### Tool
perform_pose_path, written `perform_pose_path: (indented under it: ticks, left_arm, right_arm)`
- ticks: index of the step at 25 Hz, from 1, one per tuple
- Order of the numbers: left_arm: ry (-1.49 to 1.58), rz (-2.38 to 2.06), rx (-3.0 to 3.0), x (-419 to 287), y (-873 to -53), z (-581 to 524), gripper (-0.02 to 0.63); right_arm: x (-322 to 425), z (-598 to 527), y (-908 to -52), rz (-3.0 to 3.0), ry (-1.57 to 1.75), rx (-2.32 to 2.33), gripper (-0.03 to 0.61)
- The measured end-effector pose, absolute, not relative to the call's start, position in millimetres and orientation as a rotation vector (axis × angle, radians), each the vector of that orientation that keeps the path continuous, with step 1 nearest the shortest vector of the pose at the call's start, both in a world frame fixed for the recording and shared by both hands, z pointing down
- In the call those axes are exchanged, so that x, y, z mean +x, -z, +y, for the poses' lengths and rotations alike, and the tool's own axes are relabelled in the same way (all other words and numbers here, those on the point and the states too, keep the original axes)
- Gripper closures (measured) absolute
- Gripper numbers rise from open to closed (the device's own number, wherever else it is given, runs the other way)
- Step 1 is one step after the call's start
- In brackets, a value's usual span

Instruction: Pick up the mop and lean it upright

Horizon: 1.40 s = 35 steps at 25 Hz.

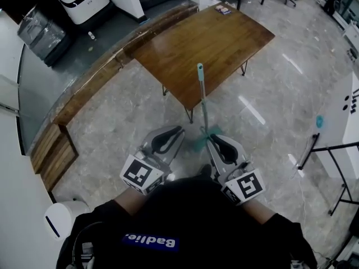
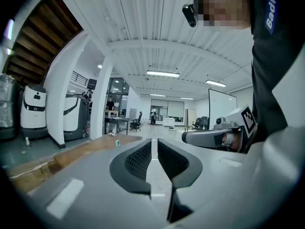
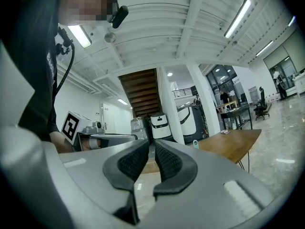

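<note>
Your black top (image 1: 185, 217) fills the bottom of the head view, with both forearms reaching forward out of it. Your left hand-held gripper (image 1: 179, 131) points ahead and a little inward. Seen along its own jaws, the left hand-held gripper (image 2: 154, 145) is open by only a narrow slit, with nothing between the pads. Your right hand-held gripper (image 1: 212, 140) sits beside it, well clear of the left one. In its own view the right hand-held gripper (image 3: 151, 148) looks the same: jaws narrowly parted, pads pressing on nothing.

Just past your right gripper's tips is the mop (image 1: 203, 102). It stands tilted, its blurred teal head (image 1: 200, 143) down on the grey floor (image 1: 134, 111) between your two grippers and nearer the right one. Its pole rises away from you, and the top of the handle rests against the near edge of the wooden surface (image 1: 213, 38). You cannot tell from the head view whether the pole touches your right gripper. Both gripper views catch the teal handle tip (image 2: 117, 142) poking up at that edge.

Farther out, a small flat item (image 1: 222, 9) lies at the surface's far end, and a white machine (image 1: 83, 1) stands at the upper left.
</note>
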State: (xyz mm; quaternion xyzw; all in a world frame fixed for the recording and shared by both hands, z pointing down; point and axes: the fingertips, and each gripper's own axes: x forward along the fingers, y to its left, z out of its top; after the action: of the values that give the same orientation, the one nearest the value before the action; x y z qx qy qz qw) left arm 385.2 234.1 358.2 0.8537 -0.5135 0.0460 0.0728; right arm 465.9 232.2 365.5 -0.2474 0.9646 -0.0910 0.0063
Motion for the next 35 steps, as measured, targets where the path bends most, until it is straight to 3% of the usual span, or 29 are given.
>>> perform_pose_path:
  ticks: [12,18,35]
  left_arm:
    - [-0.173,-1.580,2.509,415.8,-402.2,166.5,0.532]
    - [-0.185,-1.573,2.479,409.5,-428.7,128.5,0.477]
    - [-0.401,-1.440,2.435,383.5,-530.6,30.8,0.420]
  right_arm:
    - [507.8,189.0,-378.9,3.009,0.407,-0.753,0.529]
    - [516.4,177.3,-382.8,3.004,0.406,-0.845,0.529]
    - [536.7,171.5,-377.5,2.910,0.359,-1.267,0.528]
